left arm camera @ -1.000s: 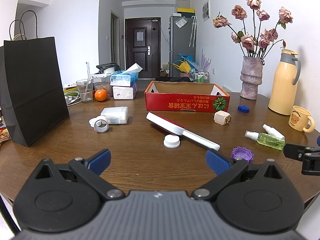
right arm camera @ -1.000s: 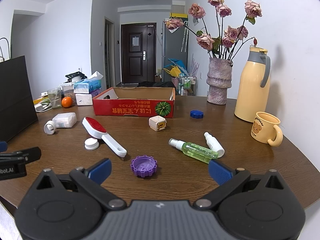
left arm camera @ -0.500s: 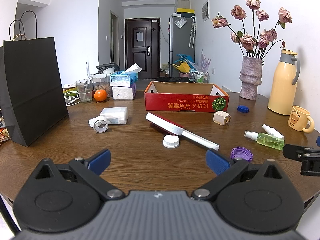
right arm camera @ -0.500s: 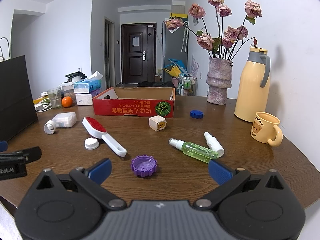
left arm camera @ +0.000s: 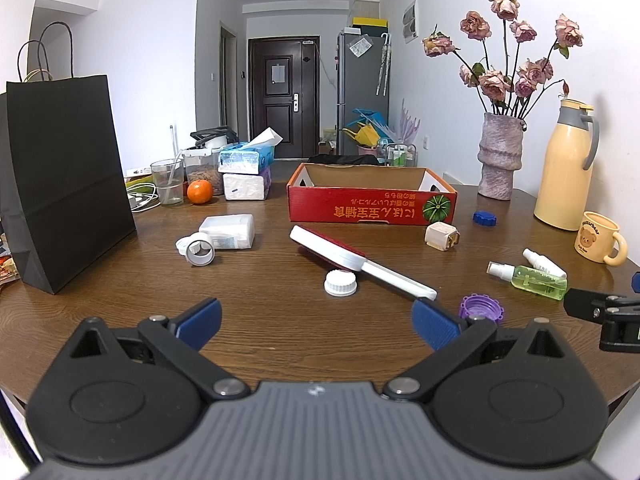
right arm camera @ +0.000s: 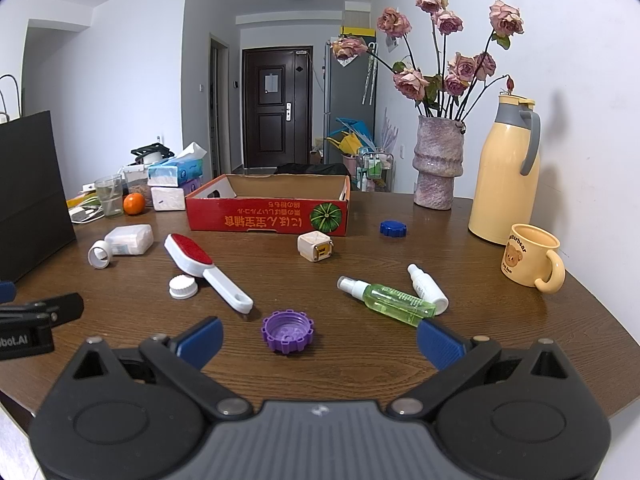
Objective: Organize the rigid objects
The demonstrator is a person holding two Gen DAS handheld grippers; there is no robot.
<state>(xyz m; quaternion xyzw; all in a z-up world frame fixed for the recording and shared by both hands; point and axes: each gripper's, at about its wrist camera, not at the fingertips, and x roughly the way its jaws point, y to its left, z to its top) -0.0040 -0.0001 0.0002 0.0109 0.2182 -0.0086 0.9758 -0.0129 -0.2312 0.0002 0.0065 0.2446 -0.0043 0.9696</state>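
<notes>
Both grippers hang low over the near edge of the table point(right arm camera: 520, 240), jaws spread wide and holding nothing, which reads as a starting stance: no item has been picked yet. The left gripper point(left arm camera: 316, 320) faces the white cap point(left arm camera: 340, 282) and the lint brush point(left arm camera: 352, 258); the right gripper point(right arm camera: 318, 338) faces the purple cap point(right arm camera: 287, 331), which lies open side up just ahead of its jaws and looks like the easiest first pick.

The loose rigid things lie scattered across the middle of the table: a green spray bottle point(right arm camera: 390, 298) touching a small white bottle point(right arm camera: 427, 288), a cream cube point(right arm camera: 315, 246), a blue cap point(right arm camera: 393, 228), and a tape roll point(right arm camera: 99, 255) beside a white packet point(right arm camera: 130, 239). The open red cardboard box point(right arm camera: 268, 220) stands behind them, its inside apparently bare where visible, so it is probably the place meant to collect them.

Little blocks the way to the box, though the brush handle lies slanted close to both caps and could be nudged. To the right a yellow mug point(right arm camera: 530, 258), a thermos point(right arm camera: 506, 172) and a vase of roses point(right arm camera: 438, 168) stand near the edge; a black paper bag point(left arm camera: 64, 184) walls off the left
</notes>
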